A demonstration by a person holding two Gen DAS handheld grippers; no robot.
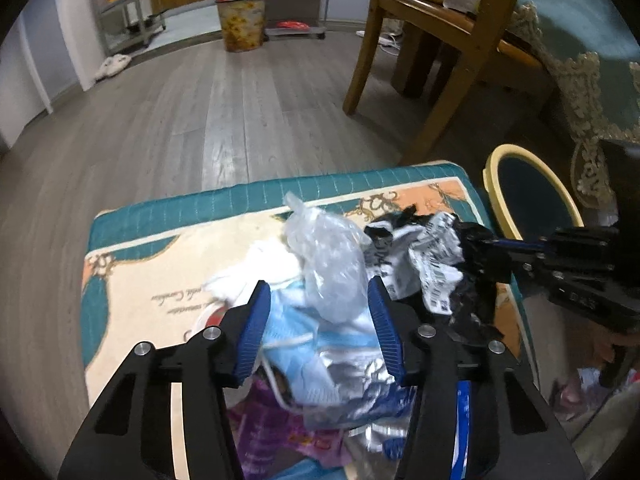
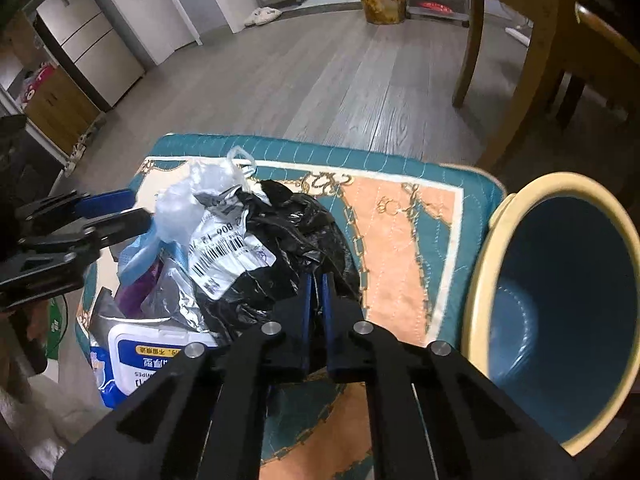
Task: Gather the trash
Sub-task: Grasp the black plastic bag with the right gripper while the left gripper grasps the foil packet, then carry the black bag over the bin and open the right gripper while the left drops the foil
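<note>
Landmark: we place everything against the cushion (image 1: 136,280), a teal-bordered quilted pad with a cream and peach centre, lying on the grey plank floor (image 1: 192,112)
Trash pile: heaped on the cushion's near half, toward its left side in the right wrist view
Clear plastic bag (image 1: 328,256): crumpled on top of the pile, nearest the cushion's far edge
Black mailer bag (image 2: 280,248): crinkled, with a white barcode label (image 2: 228,256), lying on the cushion just right of the clear bag
Blue face mask (image 1: 296,344): under the clear bag, its white ear loop trailing toward the cushion's near edge
White tissue (image 1: 260,268): on the cushion just left of the mask
Wet wipes pack (image 2: 148,360): white and blue, at the cushion's near left corner, partly under silver foil
Left gripper (image 1: 320,328): we see its blue pads spread wide, one on each side of the mask and clear bag, not pressing them
Right gripper (image 2: 316,292): fingers drawn narrow, pinching a fold of the black mailer bag over the cushion's middle
Bin (image 2: 560,312): cream rim, blue inside, touching the cushion's right edge, mouth tilted toward us
Wooden chair (image 1: 440,60): beyond the cushion's far right corner
Flowered bin (image 1: 242,24): well beyond the cushion, across the floor
</note>
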